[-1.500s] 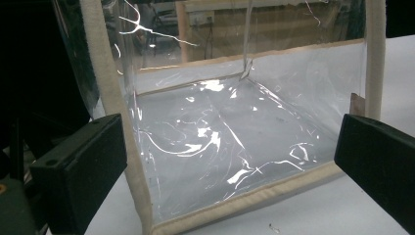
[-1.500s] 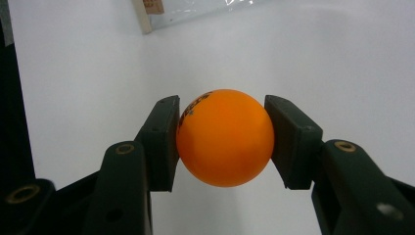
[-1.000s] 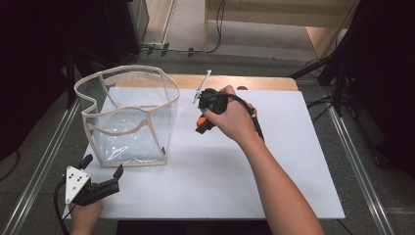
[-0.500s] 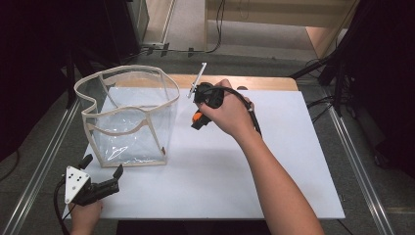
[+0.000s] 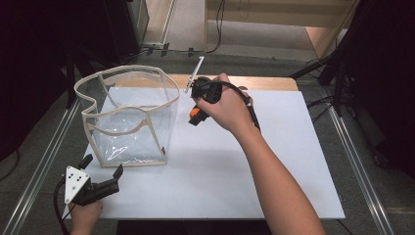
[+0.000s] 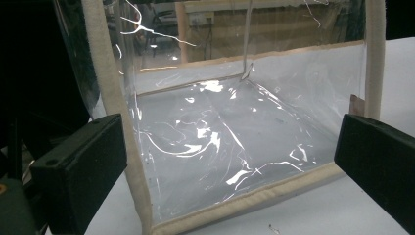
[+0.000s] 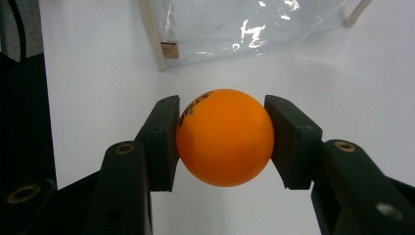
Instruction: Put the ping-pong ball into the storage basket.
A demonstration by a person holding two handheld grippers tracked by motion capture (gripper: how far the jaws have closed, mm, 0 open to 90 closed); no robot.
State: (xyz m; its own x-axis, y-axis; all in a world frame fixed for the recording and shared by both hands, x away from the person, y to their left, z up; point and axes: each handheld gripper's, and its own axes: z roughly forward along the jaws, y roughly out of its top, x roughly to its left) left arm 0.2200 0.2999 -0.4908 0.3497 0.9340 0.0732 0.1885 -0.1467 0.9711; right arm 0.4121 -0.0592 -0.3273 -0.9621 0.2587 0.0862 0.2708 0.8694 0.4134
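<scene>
We see the right gripper [image 7: 222, 142] clamped on an orange ping-pong ball [image 7: 224, 137], which sits squarely between its two jaws above the white table [image 5: 274, 161]. Beyond its tips lies a clear plastic bag with beige trim [image 5: 128, 115], apparently empty, though glare blurs its floor. The left gripper [image 5: 105, 177] rests spread wide just before that bag's near edge.

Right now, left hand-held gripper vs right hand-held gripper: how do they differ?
The left hand-held gripper is open with nothing between its jaws; the right hand-held gripper is shut on a small orange ball. The left sits low at the near corner of the white table, facing the clear plastic bag with beige trim; the right is farther back, beside that bag. Both have black jaws and are held by hand.
</scene>
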